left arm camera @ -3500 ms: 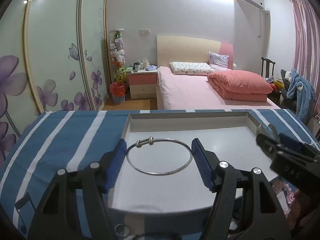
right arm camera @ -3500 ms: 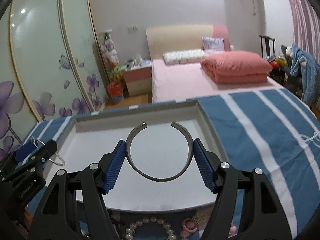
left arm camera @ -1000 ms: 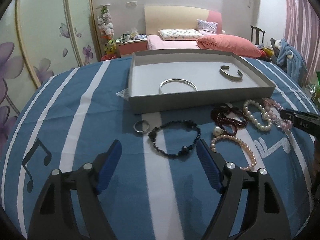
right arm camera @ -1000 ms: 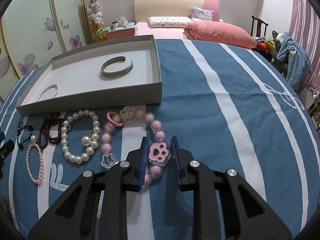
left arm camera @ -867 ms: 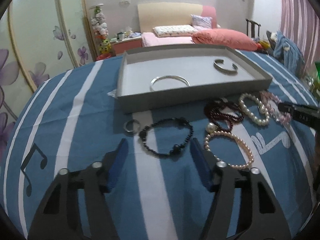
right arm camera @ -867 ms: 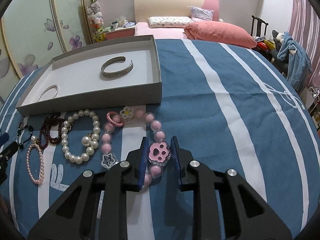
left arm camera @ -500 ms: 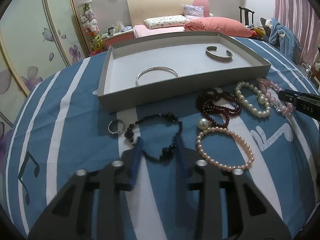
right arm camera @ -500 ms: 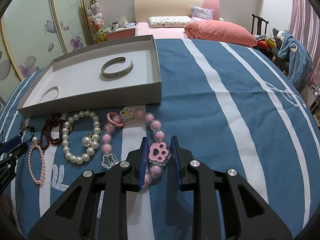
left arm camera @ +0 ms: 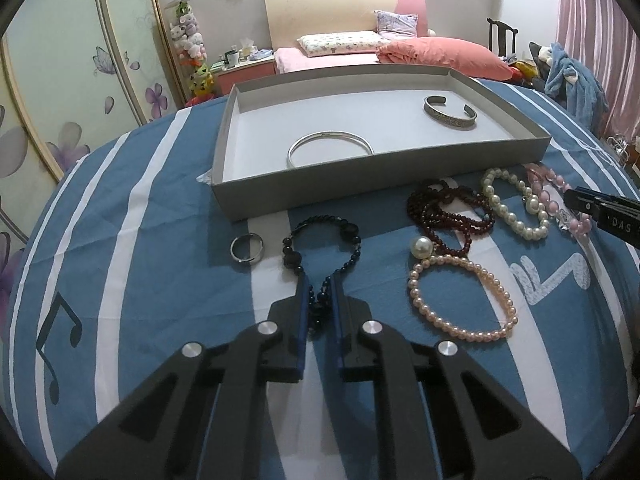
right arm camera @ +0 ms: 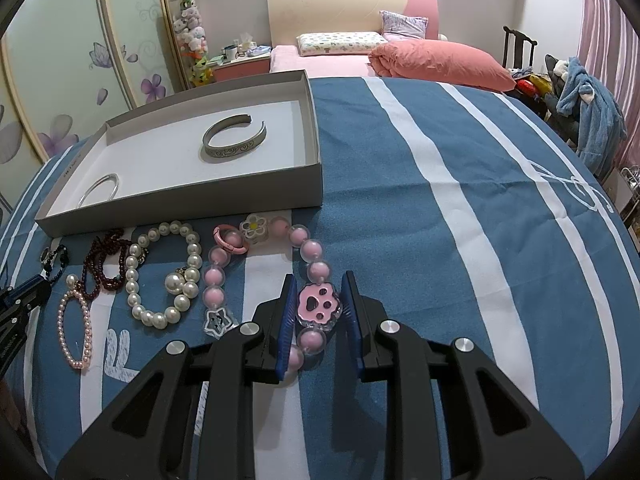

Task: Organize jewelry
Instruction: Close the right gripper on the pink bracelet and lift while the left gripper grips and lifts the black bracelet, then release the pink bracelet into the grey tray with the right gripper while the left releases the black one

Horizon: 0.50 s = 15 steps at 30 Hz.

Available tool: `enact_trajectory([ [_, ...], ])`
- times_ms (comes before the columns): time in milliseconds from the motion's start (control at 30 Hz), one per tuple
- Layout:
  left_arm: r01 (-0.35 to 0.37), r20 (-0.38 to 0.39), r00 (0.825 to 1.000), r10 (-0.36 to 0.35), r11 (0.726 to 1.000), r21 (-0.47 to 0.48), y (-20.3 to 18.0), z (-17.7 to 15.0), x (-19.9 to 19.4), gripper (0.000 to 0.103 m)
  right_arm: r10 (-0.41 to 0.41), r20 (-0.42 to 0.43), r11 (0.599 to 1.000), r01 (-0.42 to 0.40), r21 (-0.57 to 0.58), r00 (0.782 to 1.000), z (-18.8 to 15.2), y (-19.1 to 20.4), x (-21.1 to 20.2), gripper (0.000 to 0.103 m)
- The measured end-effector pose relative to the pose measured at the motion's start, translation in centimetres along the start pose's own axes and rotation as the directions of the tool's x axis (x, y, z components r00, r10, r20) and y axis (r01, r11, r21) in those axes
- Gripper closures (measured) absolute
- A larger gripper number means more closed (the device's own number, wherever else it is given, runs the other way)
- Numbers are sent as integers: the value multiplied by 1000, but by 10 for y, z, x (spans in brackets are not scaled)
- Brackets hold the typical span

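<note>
My left gripper [left arm camera: 319, 282] points down at the blue striped cloth, its jaws closing, and the blue pads pinch the near side of the black bead bracelet [left arm camera: 348, 232]. The rest of that loop lies on the cloth ahead. My right gripper [right arm camera: 319, 280] is shut on the pink bead bracelet [right arm camera: 318, 304], the pads on either side of its paw charm. The grey tray [left arm camera: 360, 188] behind holds a thin silver bangle [left arm camera: 330, 148] and an engraved cuff [left arm camera: 450, 116]. The right gripper's tip [left arm camera: 600, 216] shows at the right edge of the left wrist view.
On the cloth in front of the tray lie a silver ring [left arm camera: 247, 247], dark red beads [left arm camera: 444, 212], a white pearl bracelet [left arm camera: 512, 208] and a small pink pearl bracelet [left arm camera: 460, 300]. Beyond the table stand a bed and a wardrobe.
My left gripper came in over the black bead bracelet and its wide-open jaws closed onto it. My right gripper has kept still, gripping the paw charm throughout.
</note>
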<state>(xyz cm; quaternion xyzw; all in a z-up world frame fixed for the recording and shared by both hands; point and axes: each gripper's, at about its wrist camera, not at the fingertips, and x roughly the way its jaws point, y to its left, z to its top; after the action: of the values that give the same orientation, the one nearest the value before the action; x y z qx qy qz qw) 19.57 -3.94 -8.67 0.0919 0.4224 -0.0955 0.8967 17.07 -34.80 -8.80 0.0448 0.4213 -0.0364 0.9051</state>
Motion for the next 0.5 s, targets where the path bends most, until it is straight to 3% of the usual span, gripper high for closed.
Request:
enact_trajectory([
  [233,49,53,998,-45,996,-76,15,-5,-13,92,79,80,994,-84,70,994,1,-6,-17,80],
  [500,103,169,983,-73,979,-178,31,-4,-42,92,179,219,977,-199,77,959,4,3,-52,80],
])
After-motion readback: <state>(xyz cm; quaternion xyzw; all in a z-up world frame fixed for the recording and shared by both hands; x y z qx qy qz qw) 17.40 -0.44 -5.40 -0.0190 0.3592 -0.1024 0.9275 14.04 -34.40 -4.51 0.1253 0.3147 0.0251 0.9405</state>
